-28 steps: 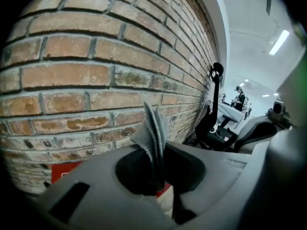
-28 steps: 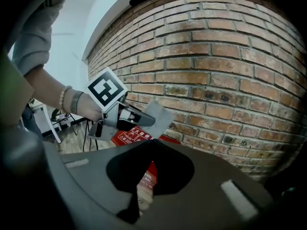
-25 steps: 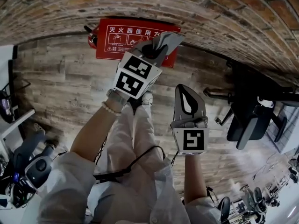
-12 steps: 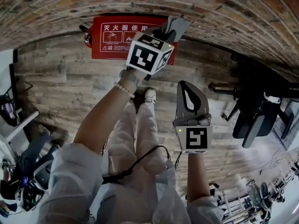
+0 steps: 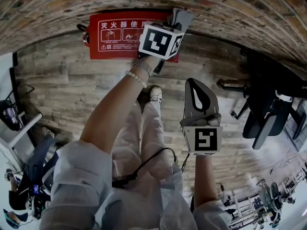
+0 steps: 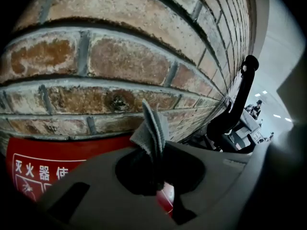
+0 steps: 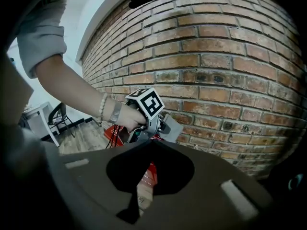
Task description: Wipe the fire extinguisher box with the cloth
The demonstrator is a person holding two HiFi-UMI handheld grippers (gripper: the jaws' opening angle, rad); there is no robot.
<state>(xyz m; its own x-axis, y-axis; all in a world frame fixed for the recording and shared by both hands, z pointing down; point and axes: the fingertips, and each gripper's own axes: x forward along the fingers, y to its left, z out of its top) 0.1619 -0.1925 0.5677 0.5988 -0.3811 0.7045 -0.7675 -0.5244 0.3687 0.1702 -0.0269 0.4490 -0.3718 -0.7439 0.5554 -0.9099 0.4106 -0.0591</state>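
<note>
The red fire extinguisher box (image 5: 117,35) stands on the wood floor against the brick wall. My left gripper (image 5: 180,18) is at the box's top right corner, shut on a grey cloth (image 5: 178,20). In the left gripper view the folded cloth (image 6: 151,128) sticks up from between the jaws, with the red box (image 6: 53,164) just below and bricks behind. My right gripper (image 5: 194,85) hangs lower right over the floor, shut and empty. Its own view shows the left gripper (image 7: 160,123) ahead and a strip of the red box (image 7: 149,172).
A black office chair (image 5: 266,114) stands at the right, close to the wall (image 5: 230,8). Equipment and a rack (image 5: 14,116) sit at the left edge. The person's legs and a shoe (image 5: 154,94) are below the box.
My left gripper has moved with the cloth up and to the right, from over the box's front to its top right corner. The right gripper has barely shifted.
</note>
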